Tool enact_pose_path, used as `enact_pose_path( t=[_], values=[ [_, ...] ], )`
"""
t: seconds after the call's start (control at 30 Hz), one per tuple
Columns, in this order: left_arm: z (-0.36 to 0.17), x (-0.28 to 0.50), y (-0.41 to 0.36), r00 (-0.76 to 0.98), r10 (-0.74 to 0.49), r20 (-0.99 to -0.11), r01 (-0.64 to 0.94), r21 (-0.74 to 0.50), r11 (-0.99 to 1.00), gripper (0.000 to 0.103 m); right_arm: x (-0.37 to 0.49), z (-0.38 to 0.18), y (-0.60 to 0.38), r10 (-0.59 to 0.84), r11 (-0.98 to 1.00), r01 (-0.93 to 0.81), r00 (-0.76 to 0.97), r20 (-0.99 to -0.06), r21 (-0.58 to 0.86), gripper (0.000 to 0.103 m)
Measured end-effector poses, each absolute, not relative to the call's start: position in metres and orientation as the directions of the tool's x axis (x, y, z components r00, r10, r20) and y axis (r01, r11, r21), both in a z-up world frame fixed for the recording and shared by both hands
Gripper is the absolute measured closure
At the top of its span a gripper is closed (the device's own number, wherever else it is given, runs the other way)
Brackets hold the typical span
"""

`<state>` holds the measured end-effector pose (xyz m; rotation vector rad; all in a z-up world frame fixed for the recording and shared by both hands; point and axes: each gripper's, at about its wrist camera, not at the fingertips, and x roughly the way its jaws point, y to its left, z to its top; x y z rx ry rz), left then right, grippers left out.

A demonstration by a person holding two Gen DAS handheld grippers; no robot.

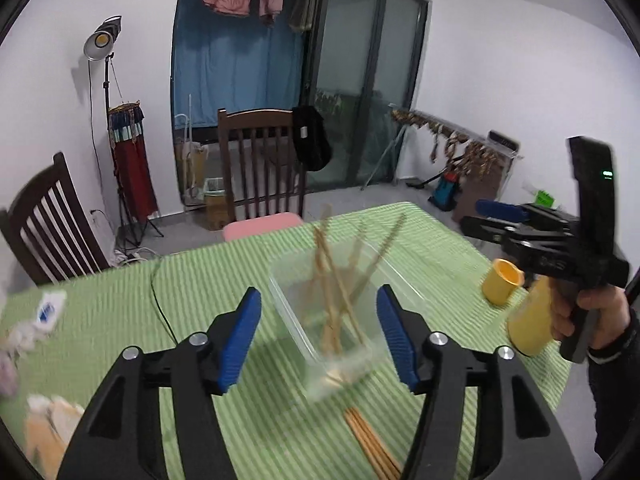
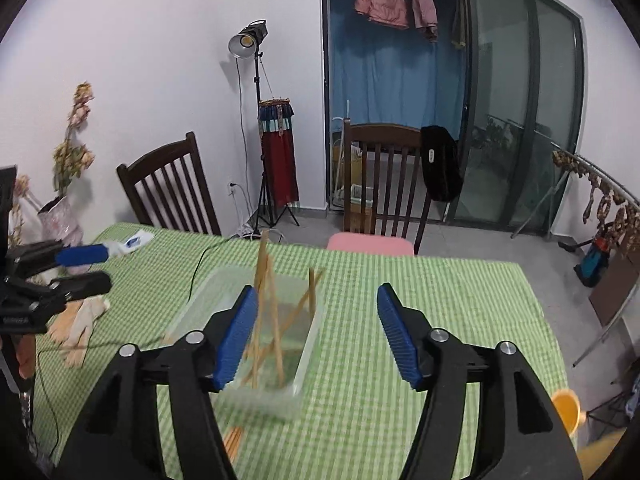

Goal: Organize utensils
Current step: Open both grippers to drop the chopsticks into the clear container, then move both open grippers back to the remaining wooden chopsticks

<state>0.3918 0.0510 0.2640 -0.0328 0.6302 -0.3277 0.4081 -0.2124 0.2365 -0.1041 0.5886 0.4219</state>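
A clear plastic box [image 1: 296, 312] stands on the green striped tablecloth, with several wooden chopsticks [image 1: 334, 280] leaning upright in it. More chopsticks [image 1: 372, 444] lie flat on the cloth in front of it. My left gripper [image 1: 318, 334] is open and empty, above the near end of the box. My right gripper [image 2: 316, 330] is open and empty, with the box [image 2: 308, 344] and chopsticks [image 2: 272, 304] under its left finger. The right gripper also shows at the right of the left wrist view [image 1: 492, 218], and the left gripper at the left of the right wrist view [image 2: 90, 268].
Two yellow cups [image 1: 502, 286] [image 1: 530, 326] stand at the table's right edge. Cloth gloves [image 2: 80, 326] and a black cable [image 2: 200, 270] lie on the left part. A vase of dried flowers [image 2: 60, 216] stands at the far left. Wooden chairs [image 2: 384, 184] surround the table.
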Motion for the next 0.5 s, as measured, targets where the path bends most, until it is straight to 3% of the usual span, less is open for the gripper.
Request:
enact_pose_path(
  t=[0.17,0.23,0.5],
  values=[
    [0.228,0.314,0.049,0.797,-0.281,-0.535,0.236,-0.152,0.96,0.034,0.343,0.206,-0.216,0.362,0.895,-0.445,0.756,-0.545,-0.022,0.031],
    [0.208,0.282,0.045,0.818,-0.21,-0.535,0.167,-0.128,0.977,0.03,0.317,0.192,-0.215,0.359,0.891,-0.45,0.77,-0.527,-0.05,0.029],
    [0.122,0.183,0.014,0.809,-0.16,-0.566,0.129,-0.095,0.987,0.029,0.233,0.125,-0.225,0.358,0.912,-0.41,0.772,-0.526,0.019,0.023]
  ],
)
